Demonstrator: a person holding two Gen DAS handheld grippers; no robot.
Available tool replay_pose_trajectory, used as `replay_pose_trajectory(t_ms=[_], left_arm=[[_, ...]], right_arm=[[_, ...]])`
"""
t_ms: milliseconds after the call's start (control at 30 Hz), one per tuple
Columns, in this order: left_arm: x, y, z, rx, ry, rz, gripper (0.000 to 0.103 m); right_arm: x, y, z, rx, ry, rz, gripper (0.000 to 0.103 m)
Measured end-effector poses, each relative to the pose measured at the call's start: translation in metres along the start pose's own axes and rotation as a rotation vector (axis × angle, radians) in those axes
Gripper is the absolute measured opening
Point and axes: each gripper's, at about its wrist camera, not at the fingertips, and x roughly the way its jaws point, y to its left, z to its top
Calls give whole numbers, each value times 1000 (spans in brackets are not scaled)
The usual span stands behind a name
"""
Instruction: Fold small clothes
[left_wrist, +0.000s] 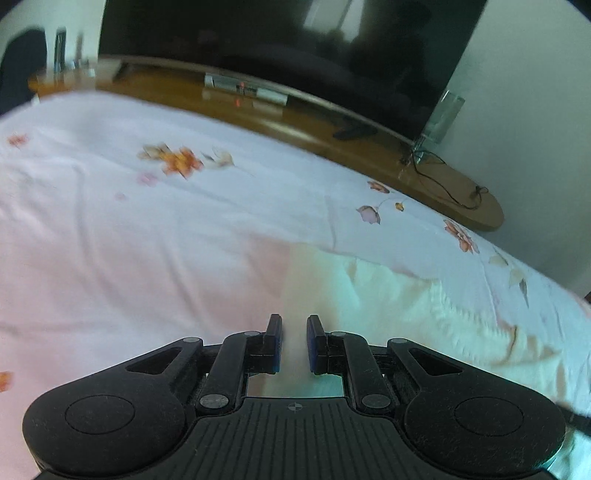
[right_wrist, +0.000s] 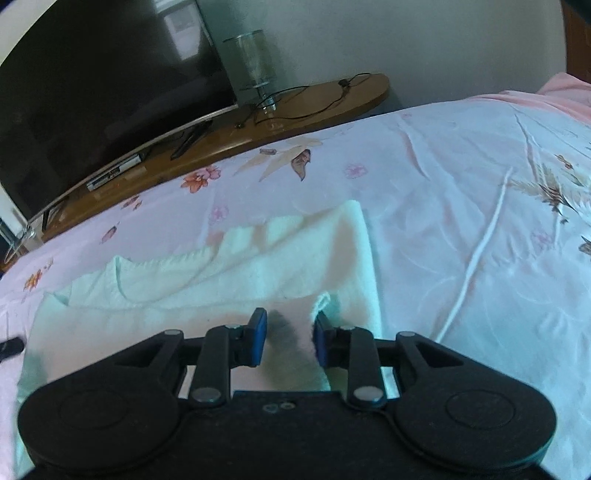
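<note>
The left gripper (left_wrist: 294, 343) has its fingers narrow, nipping a stretched strip of the pale garment (left_wrist: 399, 295) that lies on the bed (left_wrist: 147, 240). To the right, the right gripper (right_wrist: 289, 341) shows its fingers slightly parted, the cloth's edge beside one pad but not pinched. The garment (right_wrist: 221, 273) looks partly folded once; further folds and smoothing seem left.

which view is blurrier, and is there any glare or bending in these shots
Left wrist view: blurrier, with the floral bedsheet and pale garment smeared; a window reflection shows on the TV screen. Right wrist view: sharper, the garment has crisp folds and a dark shadow between the right gripper fingers. Both: fisheye bends the wooden shelf.
</note>
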Motion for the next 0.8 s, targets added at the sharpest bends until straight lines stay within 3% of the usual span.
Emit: replay_pose_trajectory(t_ms=[67, 133, 167, 200, 300, 333, 367, 433, 467, 500, 533, 567, 633, 667, 700, 800], left_arm=[[10, -2, 2, -14, 6, -8, 16], [16, -3, 3, -11, -4, -9, 52], [18, -3, 2, -16, -6, -14, 79], [18, -3, 2, -20, -12, -33, 81], [22, -7, 1, 18, -18, -26, 80], [23, -8, 1, 30, -24, -21, 79], [24, -9, 1, 42, -33, -9, 70], [25, -5, 3, 38, -42, 1, 50], [25, -2, 5, 25, -46, 9, 32], [25, 3, 6, 11, -43, 12, 11], [25, 6, 6, 4, -39, 5, 8], [24, 7, 6, 10, -43, 9, 8], [20, 6, 1, 70, -67, 51, 8], [19, 7, 0, 86, -76, 75, 1], [20, 11, -1, 90, -69, 103, 1], [1, 17, -3, 74, -90, 93, 1]], right_arm=[[-3, 0, -1, -18, -6, -4, 24], [-5, -1, -3, -28, -13, -14, 15], [-5, -1, -3, -38, -16, -11, 13], [-5, -1, -4, -45, -19, -13, 8], [-16, 2, -6, -90, -90, -65, 6], [-15, 2, -7, -110, -101, -109, 6], [-8, -2, -9, -108, -59, -120, 6], [-10, -5, -10, -97, -60, -100, 6], [-12, -4, -9, -100, -63, -91, 7], [-12, -3, -8, -102, -53, -74, 16], [-13, -2, -8, -105, -44, -51, 27], [-15, 0, -9, -114, -40, -36, 29], [-17, 5, -11, -138, -46, -51, 28], [-20, 7, -12, -146, -65, -88, 29], [-23, 9, -12, -152, -83, -120, 29], [-34, 8, -14, -143, -136, -160, 31]])
